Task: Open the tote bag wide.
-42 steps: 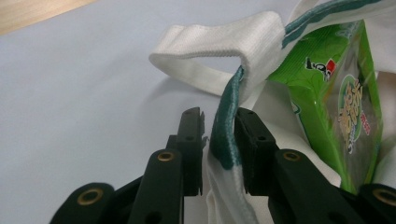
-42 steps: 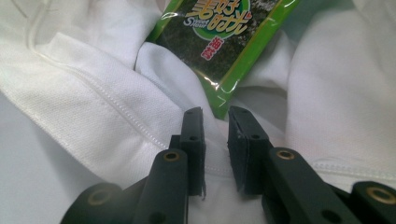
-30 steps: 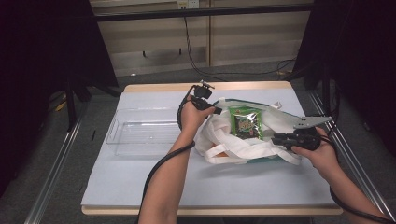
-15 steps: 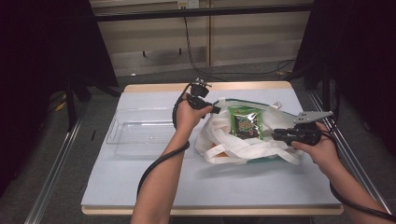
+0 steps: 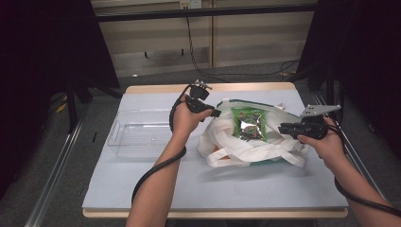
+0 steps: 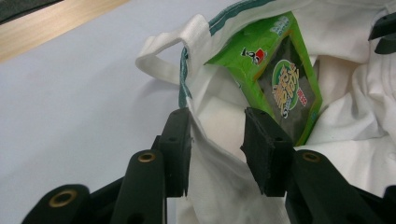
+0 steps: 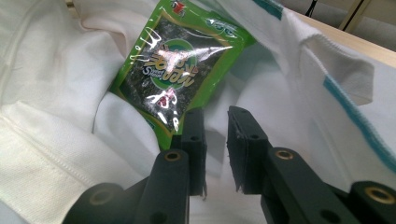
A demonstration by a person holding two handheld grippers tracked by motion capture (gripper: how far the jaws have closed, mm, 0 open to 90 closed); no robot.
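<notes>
1. High view, far left of the pale blue table: a clear plastic tray lies flat, well apart from the bag and just left of the person's left forearm.
2. Next to the right, the left gripper is held at the left edge of the white cloth bag, near its far corner. In the left gripper view, the gripper has its jaws part-way apart, astride the bag's rim: the left jaw lies outside the cloth and the right jaw inside the mouth. Its jaws have just been closing a little, yet a gap shows on both sides of the rim, so the pads do not press it.
3. At the middle, the bag lies on the table's right half with its mouth open upward, and a green snack packet rests inside it, leaning on the cloth lining.
4. At the right, the right gripper reaches in from the bag's right side. In the right gripper view its jaws stand close together with a narrow slit between them, just beside the packet's lower corner; a fold of white cloth sits there, and whether they pinch it cannot be told.
</notes>
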